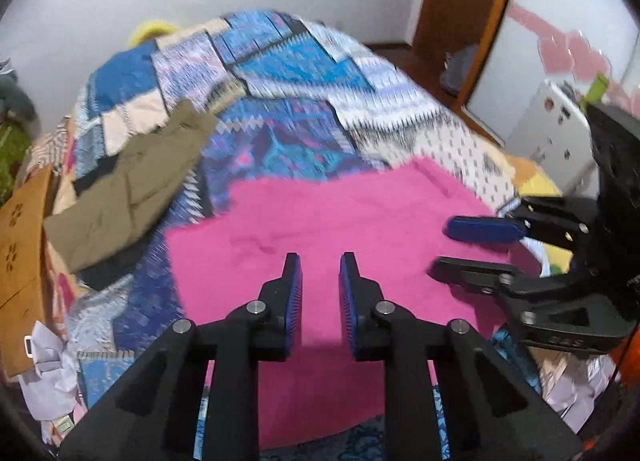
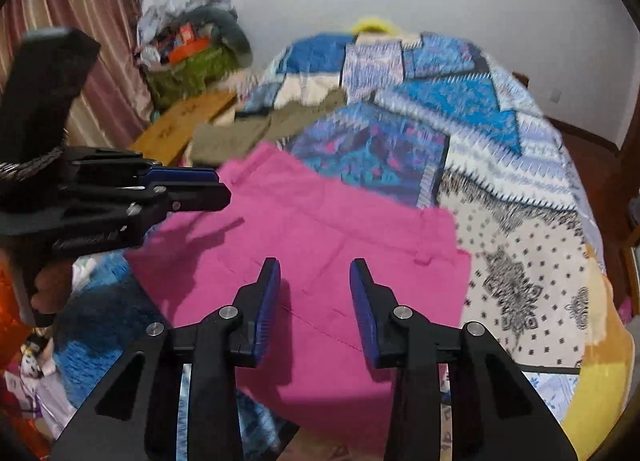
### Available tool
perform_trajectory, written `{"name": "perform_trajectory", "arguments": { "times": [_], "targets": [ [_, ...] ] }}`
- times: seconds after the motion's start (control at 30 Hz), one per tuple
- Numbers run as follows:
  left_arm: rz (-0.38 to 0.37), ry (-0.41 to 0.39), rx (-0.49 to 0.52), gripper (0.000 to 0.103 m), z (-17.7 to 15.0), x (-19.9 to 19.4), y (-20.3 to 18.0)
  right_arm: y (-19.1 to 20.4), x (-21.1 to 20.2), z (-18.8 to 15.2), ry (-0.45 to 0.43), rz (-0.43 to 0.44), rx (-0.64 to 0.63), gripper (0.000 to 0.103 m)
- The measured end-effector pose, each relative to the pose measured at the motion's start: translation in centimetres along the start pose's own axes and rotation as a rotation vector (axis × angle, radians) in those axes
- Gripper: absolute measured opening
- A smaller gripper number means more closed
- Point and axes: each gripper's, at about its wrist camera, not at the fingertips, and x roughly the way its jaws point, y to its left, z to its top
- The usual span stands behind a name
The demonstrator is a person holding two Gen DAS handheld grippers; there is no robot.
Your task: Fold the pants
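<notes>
Quilt (image 2: 460,129) pattern smeared by blur, near hem of pink pants (image 1: 320,221) hidden behind left gripper (image 1: 320,281), pants flat on quilt under both grippers, left gripper and right gripper (image 2: 315,285) spread, holding nothing, olive pants (image 1: 128,181) beyond at left.

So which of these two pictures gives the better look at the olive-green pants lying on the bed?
The left wrist view: the olive-green pants fill a large patch at left, folds visible despite some blur. In the right wrist view they lie farther off, smaller and blurrier, partly behind the pink pants.
</notes>
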Motion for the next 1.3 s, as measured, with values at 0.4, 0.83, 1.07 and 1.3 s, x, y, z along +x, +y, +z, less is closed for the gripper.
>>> {"name": "perform_trajectory", "arguments": {
  "times": [0.4,0.83,1.07,1.3],
  "targets": [
    [0.020,0.026,0.020,0.019,-3.4,-0.3,0.9,-1.8,-1.2,-3.2,0.012,-0.015,0.046,0.030],
    [0.156,0.058,-0.008,0.019,-7.0,-1.7,3.8,-3.8,-4.3,-5.7,-0.009,-0.105,0.133,0.030],
    [0.231,0.074,-0.107,0.019,-7.9,-2.2,7.3,-6.0,-5.5,-7.3,0.035,-0.192,0.175,0.033],
    [0.222,-0.026,-0.185,0.051,-5.6,-4.5,8.9,-7.3,-7.2,-6.6,-0.014,-0.206,0.231,0.048]
  ]
}}
